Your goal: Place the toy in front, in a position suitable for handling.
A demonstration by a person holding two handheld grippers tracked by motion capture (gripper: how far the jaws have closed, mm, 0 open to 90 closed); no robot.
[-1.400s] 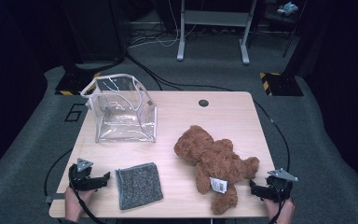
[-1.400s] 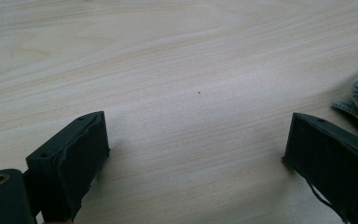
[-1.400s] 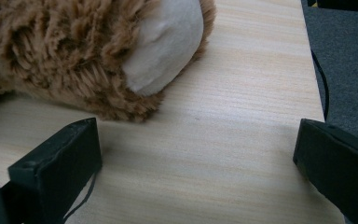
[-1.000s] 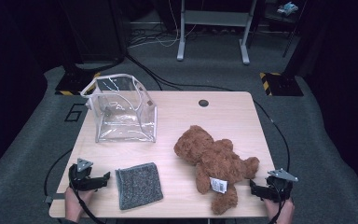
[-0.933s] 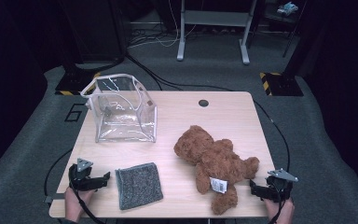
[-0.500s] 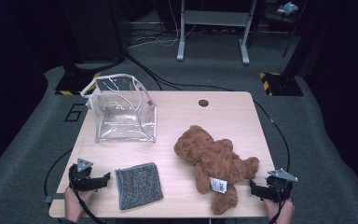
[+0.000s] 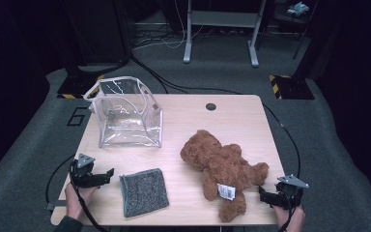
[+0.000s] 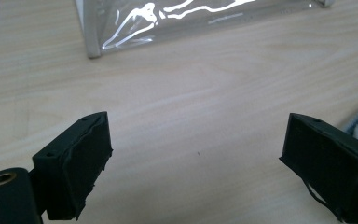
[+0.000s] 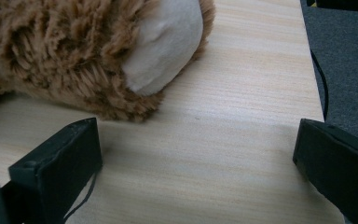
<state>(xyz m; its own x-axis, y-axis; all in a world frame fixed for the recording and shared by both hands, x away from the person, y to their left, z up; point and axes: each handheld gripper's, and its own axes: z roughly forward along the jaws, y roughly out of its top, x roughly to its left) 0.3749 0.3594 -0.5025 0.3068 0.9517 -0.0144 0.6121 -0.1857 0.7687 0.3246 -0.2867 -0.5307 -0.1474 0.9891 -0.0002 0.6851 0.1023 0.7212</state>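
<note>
Nothing has shifted since the earlier frame. Your left tongs (image 7: 107, 173) rest spread on the desk (image 7: 232, 121) just beside the grey cloth (image 7: 144, 191); your right tongs (image 7: 262, 194) rest spread at the teddy bear's (image 7: 222, 166) foot, gripping nothing. The clear bag (image 7: 125, 113) stands beyond.

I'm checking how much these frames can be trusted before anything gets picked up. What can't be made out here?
- Teddy bear: its face is turned away in the high view; the right gripper view cuts off all but a paw.
- White tag on the bear: print too small to read.
- Grey cloth: its underside is hidden; the left gripper view's edge cuts off all but a corner.
- Clear plastic bag: glare blurs whether anything lies inside.
</note>
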